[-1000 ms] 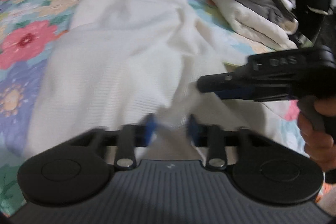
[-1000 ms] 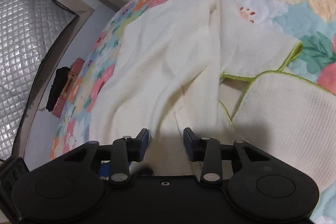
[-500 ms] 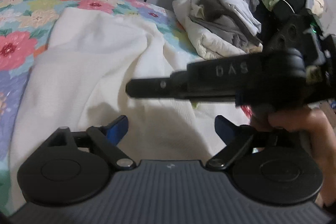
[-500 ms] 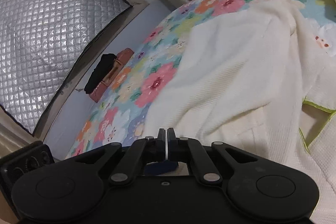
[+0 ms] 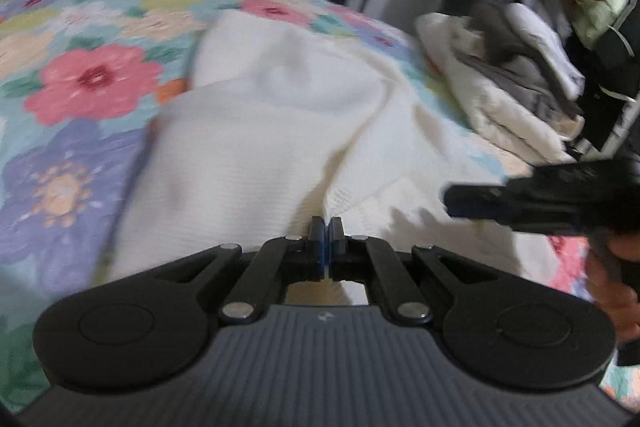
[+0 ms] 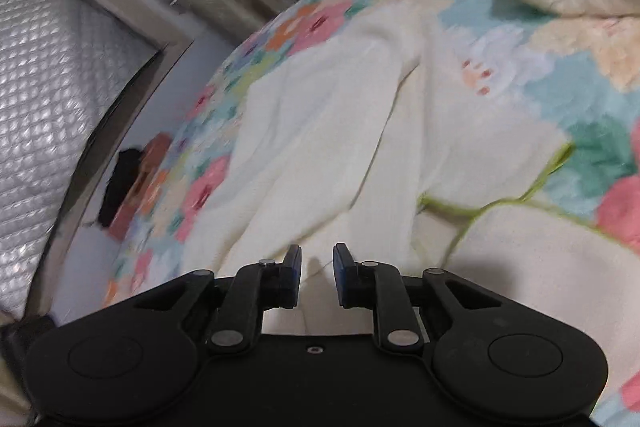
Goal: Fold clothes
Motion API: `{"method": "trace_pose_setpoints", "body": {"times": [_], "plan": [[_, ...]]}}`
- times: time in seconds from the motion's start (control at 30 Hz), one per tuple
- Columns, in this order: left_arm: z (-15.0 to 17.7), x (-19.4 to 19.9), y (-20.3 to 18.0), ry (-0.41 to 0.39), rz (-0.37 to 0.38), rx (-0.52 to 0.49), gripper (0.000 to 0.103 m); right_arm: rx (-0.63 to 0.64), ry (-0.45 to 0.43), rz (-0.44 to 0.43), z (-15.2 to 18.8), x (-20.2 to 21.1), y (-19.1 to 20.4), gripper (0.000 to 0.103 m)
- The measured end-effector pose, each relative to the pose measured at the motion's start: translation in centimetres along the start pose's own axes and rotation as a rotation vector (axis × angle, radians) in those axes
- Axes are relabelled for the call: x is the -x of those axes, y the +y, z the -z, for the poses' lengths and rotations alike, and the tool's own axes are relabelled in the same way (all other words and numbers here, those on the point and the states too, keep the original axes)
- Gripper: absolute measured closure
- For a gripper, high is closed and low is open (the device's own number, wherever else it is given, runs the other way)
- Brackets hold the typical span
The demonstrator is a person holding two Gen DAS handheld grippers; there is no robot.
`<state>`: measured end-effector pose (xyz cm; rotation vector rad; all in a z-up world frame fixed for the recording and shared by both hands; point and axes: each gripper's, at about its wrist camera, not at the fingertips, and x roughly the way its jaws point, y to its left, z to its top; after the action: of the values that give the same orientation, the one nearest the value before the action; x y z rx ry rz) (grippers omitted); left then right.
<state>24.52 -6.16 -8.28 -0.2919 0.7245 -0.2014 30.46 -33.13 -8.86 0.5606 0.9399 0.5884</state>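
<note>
On my left wrist view the left gripper (image 5: 325,227) sits at lower centre with its two blue-padded tongs pressed together. A ridge of the cream garment (image 5: 280,131) rises right at their tips, but I cannot tell whether any cloth is actually pinched between them. The garment, a ribbed knit, spreads over the middle of the frame on the floral bedspread (image 5: 80,83), whose pink, purple and orange flowers fill the left side.

At the right edge of that view the right gripper (image 5: 454,202) comes in side-on, black and blurred, with a hand (image 5: 612,291) wrapped round its grip below it. Any lettering on its body is too smeared to read here. A small pale mark sits on the ribbed grey housing near the bottom centre; I cannot make out what it says.

On my right wrist view the right gripper (image 6: 317,259) has its tongs parted and opening, with the cream garment (image 6: 320,147) lying under and ahead of them; nothing is pressed between the pads. A lime-green trimmed edge (image 6: 500,203) of the garment curves through the right of the frame.

A pile of folded clothes (image 5: 508,87) rests at upper right of the left view, on the bed's far side. A quilted silver panel (image 6: 48,75) fills the upper left of the right view.
</note>
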Motion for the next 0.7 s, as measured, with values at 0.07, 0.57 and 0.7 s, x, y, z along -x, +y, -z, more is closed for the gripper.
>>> {"method": "trace_pose_setpoints", "body": {"times": [0.07, 0.57, 0.7], "plan": [[-0.2, -0.1, 0.9, 0.004, -0.025, 0.031, 0.102, 0.008, 0.033, 0.001, 0.2, -0.7, 0.4, 0.079], [0.8, 0.5, 1.4, 0.014, -0.096, 0.088, 0.101, 0.114, 0.010, 0.083, 0.8, -2.6, 0.0, 0.059], [1.1, 1.2, 1.3, 0.012, -0.073, 0.083, 0.101, 0.262, 0.024, 0.139, 1.3, -3.5, 1.9, 0.075]]}}
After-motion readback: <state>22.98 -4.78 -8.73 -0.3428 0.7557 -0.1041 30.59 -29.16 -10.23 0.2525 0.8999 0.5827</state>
